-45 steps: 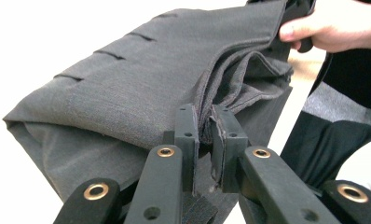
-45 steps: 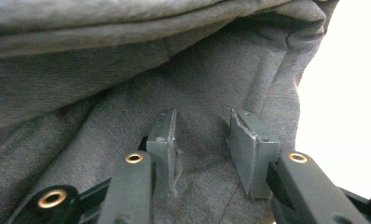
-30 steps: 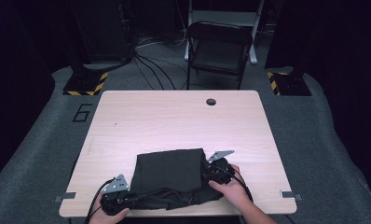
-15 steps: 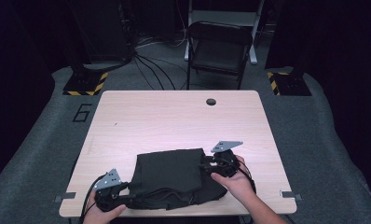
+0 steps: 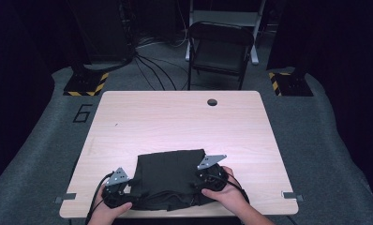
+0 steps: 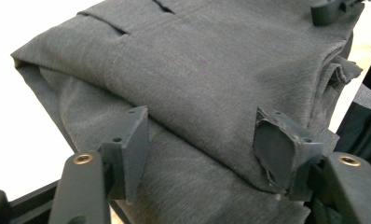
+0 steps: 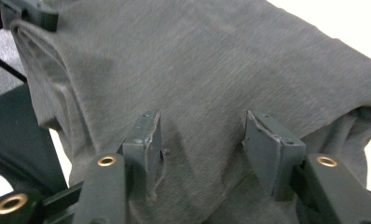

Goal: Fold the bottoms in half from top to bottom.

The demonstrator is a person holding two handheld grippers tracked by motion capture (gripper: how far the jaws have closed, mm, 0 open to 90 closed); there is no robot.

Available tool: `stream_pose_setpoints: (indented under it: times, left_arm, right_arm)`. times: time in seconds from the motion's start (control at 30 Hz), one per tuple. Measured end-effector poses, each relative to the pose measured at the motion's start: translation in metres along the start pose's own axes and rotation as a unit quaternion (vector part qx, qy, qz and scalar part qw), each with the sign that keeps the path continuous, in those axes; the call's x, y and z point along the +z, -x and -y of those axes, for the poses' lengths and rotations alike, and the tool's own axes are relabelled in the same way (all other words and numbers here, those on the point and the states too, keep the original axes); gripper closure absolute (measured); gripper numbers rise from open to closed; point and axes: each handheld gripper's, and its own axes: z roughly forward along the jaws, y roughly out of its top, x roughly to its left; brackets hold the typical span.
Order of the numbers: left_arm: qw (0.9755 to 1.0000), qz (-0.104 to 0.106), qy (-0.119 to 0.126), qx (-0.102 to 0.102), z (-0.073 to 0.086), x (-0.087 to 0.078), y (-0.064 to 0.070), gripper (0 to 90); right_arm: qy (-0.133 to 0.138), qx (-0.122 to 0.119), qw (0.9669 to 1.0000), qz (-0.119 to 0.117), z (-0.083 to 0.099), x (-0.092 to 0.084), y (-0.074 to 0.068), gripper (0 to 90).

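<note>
Two tools' hard black jaws, just opening, flank soft folded grey cloth (image 6: 211, 70).

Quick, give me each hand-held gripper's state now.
Left hand-held gripper: open, jaws just opened, over the dark folded cloth, not clamping it.
Right hand-held gripper: open, jaws just widened, over the cloth.

The cloth (image 5: 168, 178) is dark charcoal grey, plain, with a fine heathered weave in the gripper views. The tabletop (image 5: 175, 122) is pale wood grain with a dark round hole (image 5: 212, 102). The left claw (image 5: 116, 190) and right claw (image 5: 212, 176) are black, with light grey plates and brass-coloured screws. The floor (image 5: 325, 140) is speckled grey carpet marked with a black "6" (image 5: 83, 113). Two bases (image 5: 87, 83) carry yellow-and-black stripes. The chair (image 5: 220, 49) is black.
</note>
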Motion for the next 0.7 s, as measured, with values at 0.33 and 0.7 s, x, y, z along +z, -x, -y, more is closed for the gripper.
stream_pose_setpoints:
  times: [0.33, 0.7]
  left_arm:
    - [0.9998, 0.0, -0.013, 0.011, 0.007, 0.007, -0.004, 33.1]
    - [0.9996, -0.009, -0.021, 0.017, 0.004, 0.017, -0.008, 33.3]
  right_arm:
    - [-0.015, -0.021, 0.9996, 0.006, 0.018, 0.012, -0.007, 43.6]
    - [-0.009, 0.002, 1.0, 0.003, 0.025, 0.018, -0.003, 42.8]
